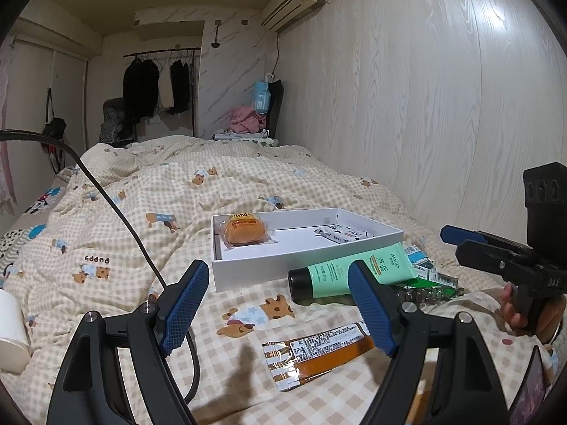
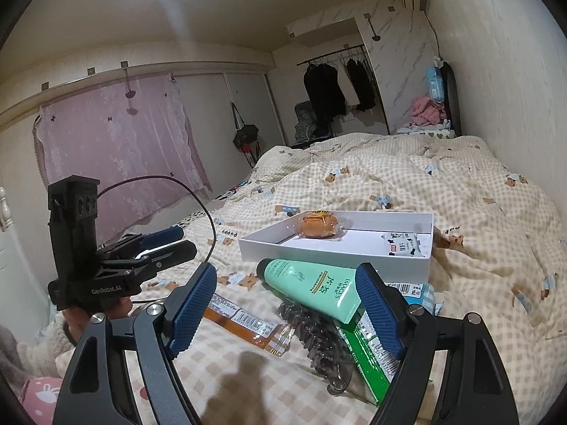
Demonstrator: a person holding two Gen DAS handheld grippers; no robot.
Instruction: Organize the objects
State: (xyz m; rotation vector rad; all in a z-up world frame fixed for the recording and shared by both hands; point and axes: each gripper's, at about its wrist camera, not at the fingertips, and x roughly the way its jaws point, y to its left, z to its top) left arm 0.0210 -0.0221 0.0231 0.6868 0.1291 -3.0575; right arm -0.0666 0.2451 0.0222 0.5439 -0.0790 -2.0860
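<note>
Left hand-held gripper [image 1: 278, 304] gaping, empty, tilted down — right hand-held gripper [image 2: 287, 304] likewise, over green tube [image 2: 312, 288]

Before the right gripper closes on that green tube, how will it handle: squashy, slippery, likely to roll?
The green tube looks like soft plastic, so it will probably dent under the pads. Its glossy skin may slip a little. It lies propped on the hair clip and green box, flat end raised, so lifting it may shift both. The round black cap could let it roll.

Both wrist views low over bed [image 1: 248, 191], facing far wall; share white box [image 1: 304, 265].
</note>
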